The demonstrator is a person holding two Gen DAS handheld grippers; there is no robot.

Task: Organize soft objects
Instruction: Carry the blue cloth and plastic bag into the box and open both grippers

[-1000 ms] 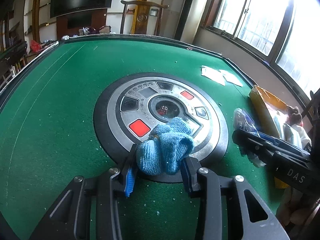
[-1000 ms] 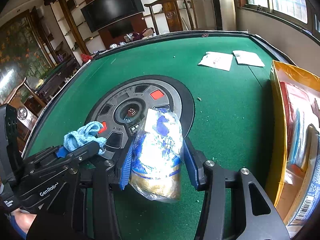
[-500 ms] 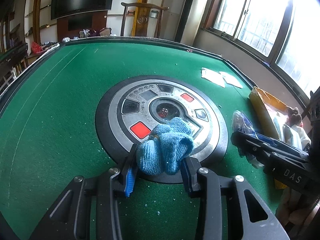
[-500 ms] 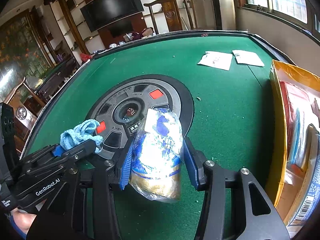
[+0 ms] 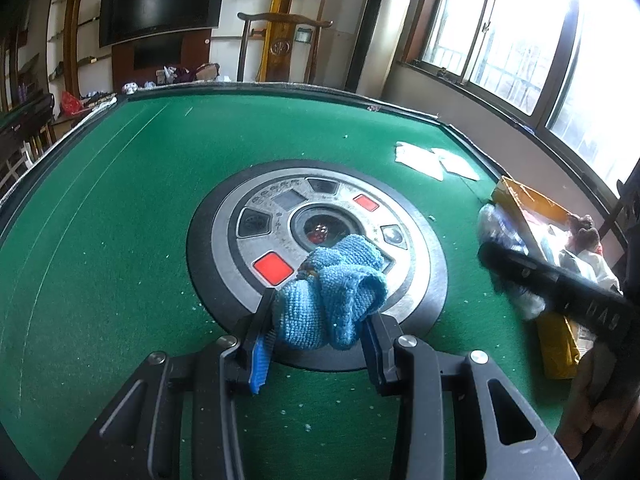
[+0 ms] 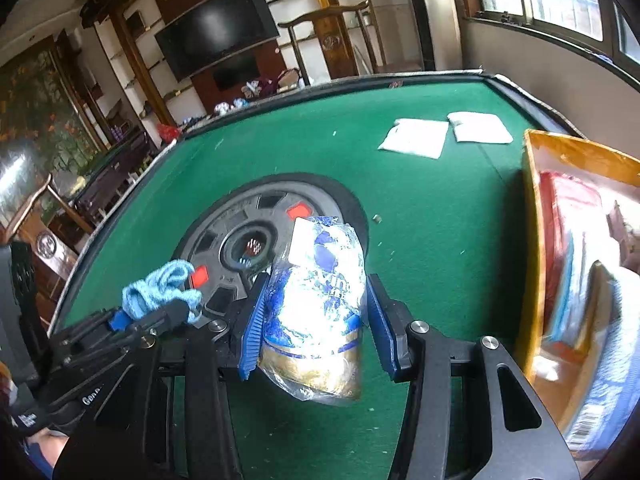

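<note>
Above the green table (image 5: 120, 184), the left gripper (image 5: 320, 316) pinches a blue cloth (image 5: 332, 288); the right gripper (image 6: 316, 320) clamps a crinkly packet (image 6: 320, 304), both over the round console (image 5: 260, 208).

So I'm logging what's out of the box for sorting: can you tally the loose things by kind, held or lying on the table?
Blue cloths: 1, held by the left gripper
Clear plastic packets: 1, held by the right gripper
White paper sheets: 2, flat on the green felt
Total: 4
</note>
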